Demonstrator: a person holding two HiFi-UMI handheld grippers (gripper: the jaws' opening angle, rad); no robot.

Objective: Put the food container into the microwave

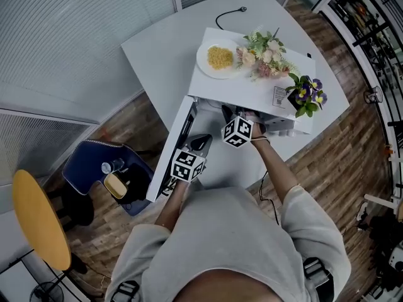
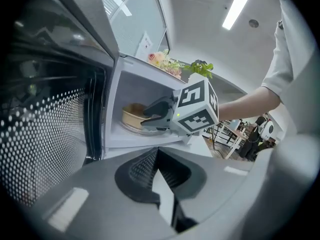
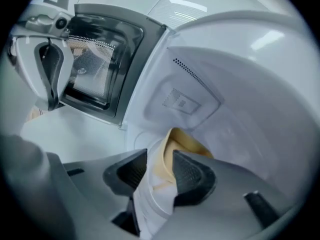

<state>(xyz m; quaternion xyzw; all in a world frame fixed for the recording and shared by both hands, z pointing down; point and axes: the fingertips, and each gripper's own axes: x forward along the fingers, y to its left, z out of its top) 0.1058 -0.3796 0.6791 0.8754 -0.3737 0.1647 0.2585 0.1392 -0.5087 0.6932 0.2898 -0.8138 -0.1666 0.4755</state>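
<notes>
Placing looks all but done: the food container (image 3: 186, 143) sits inside the microwave (image 1: 252, 94), its rim loose between the wide-parted jaws of the right gripper (image 3: 155, 176), which should next back out toward six o'clock without snagging it, after which the left gripper (image 2: 160, 184) (jaws nearly together, empty) can close the door (image 2: 50, 109) at its nine o'clock.

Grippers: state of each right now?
Left gripper: closed, holding nothing.
Right gripper: open, with the food container rim between its jaws, not clamped.
</notes>
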